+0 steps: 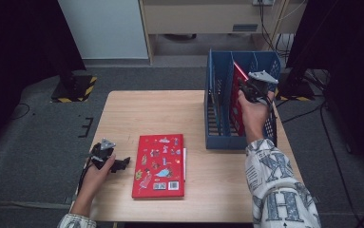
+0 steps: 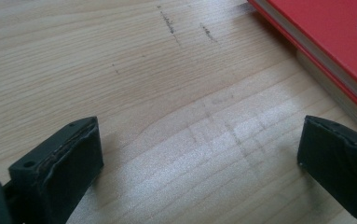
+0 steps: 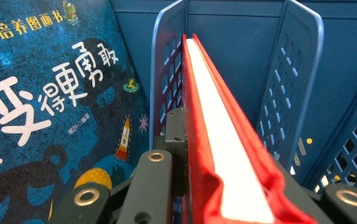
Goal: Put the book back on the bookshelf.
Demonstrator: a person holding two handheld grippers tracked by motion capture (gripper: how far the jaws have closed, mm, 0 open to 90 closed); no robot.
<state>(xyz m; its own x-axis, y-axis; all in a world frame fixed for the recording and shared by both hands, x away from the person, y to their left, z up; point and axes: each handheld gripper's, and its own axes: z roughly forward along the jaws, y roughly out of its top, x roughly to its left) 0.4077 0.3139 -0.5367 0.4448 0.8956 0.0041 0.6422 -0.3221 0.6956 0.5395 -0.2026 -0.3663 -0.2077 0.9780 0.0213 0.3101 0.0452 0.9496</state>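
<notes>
Pale wooden table [image 2: 157, 93]: smooth, faint sheen, visible grain. Blue perforated plastic file rack [image 3: 302, 70]: matt. Red hardcover book [image 3: 213, 140]: paper edges.

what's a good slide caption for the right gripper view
Right gripper clamps a red book edge-on in a slot of the blue file rack, beside a dark blue picture book.

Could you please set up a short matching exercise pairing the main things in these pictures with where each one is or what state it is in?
Things:
1. red book in the right gripper
2. red book with stickers
3. left gripper
4. dark blue picture book

Places or states:
A. open, low over bare table
B. lying flat on the table
C. standing in the compartment next to the clamped book's
D. held upright in the blue rack

Pairs: 1-D, 2-B, 3-A, 4-C
</notes>
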